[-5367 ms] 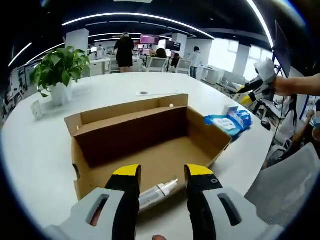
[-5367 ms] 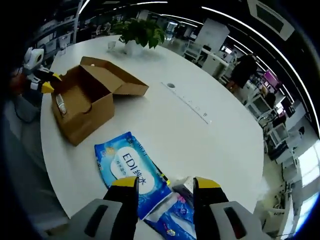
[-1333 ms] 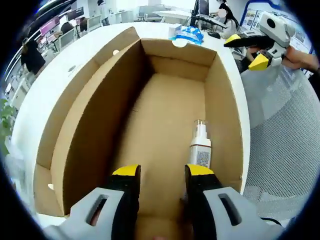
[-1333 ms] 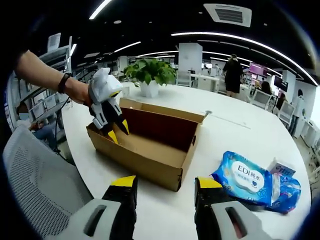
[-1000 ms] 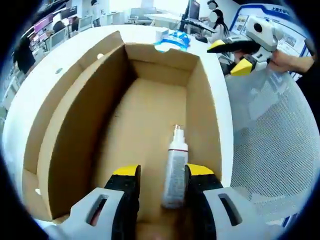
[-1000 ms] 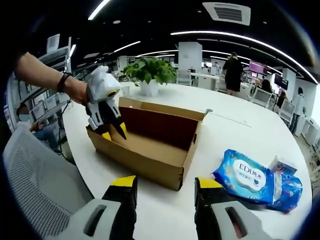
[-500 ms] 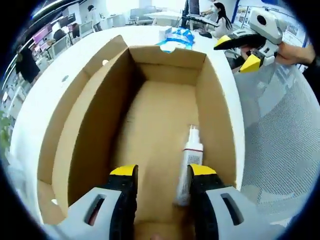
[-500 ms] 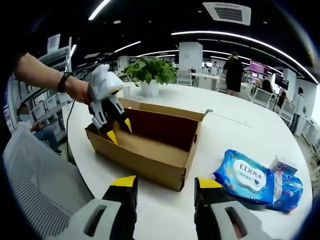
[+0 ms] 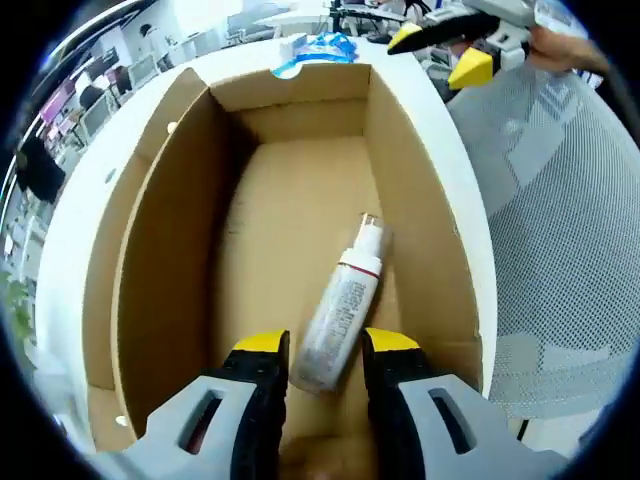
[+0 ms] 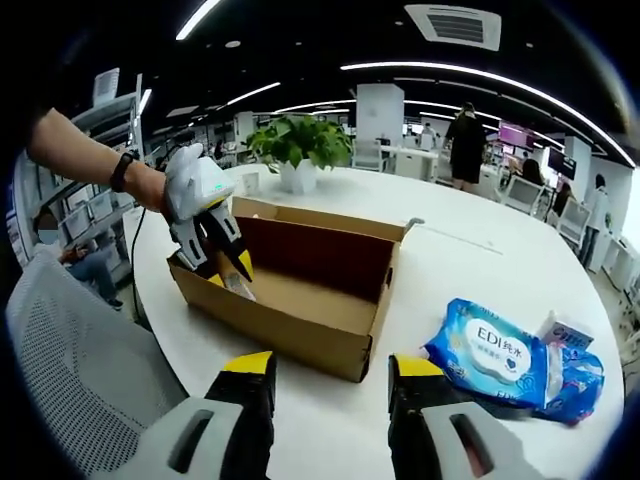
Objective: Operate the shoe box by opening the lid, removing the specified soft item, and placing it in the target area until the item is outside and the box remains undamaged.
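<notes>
Your left gripper (image 9: 326, 345) reaches down into the open box (image 9: 180, 240), its yellow-tipped jaws pinching the base of a white bottle (image 9: 340, 305) — the bottle slants away from the jaws over the box floor, cap toward the far end. Past the far wall of the box lies a blue pack (image 9: 318, 48) on the white table (image 9: 75, 230). Your right gripper (image 10: 325, 380) hangs spread and empty above the table, short of the box's near corner; the pack (image 10: 493, 350) lies to its right. Farther off — a potted plant (image 10: 296, 150) stands behind the box, and a person (image 10: 466, 140) stands in the distance.
</notes>
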A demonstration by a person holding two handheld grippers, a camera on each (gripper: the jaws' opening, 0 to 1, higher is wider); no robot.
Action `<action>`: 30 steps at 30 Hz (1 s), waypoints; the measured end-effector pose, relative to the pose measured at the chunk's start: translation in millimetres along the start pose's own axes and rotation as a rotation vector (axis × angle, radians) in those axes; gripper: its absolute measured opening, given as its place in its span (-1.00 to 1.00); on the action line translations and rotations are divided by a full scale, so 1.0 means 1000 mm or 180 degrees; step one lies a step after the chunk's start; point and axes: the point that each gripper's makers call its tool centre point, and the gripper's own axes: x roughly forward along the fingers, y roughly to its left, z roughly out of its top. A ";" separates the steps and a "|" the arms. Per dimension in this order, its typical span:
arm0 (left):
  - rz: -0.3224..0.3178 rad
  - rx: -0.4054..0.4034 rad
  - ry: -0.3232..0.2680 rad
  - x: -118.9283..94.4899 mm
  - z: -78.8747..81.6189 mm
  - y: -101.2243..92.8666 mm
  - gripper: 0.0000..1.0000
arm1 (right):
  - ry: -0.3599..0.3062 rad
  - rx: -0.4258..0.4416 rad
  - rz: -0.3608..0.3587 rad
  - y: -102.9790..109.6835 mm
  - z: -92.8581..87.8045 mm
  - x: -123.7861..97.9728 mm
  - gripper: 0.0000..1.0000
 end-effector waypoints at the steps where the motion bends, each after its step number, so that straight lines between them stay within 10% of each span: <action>1: -0.0011 -0.0054 -0.0046 0.000 0.002 0.000 -0.39 | -0.0003 -0.0003 -0.0006 -0.001 0.000 0.000 -0.15; 9: -0.0112 0.0631 0.0233 0.015 0.006 -0.012 -0.43 | 0.0015 -0.0042 0.0047 0.005 0.000 0.001 -0.15; 30: 0.0171 0.0302 -0.0278 -0.016 0.027 -0.004 -0.62 | 0.0031 -0.0192 0.0385 0.029 0.000 0.005 -0.17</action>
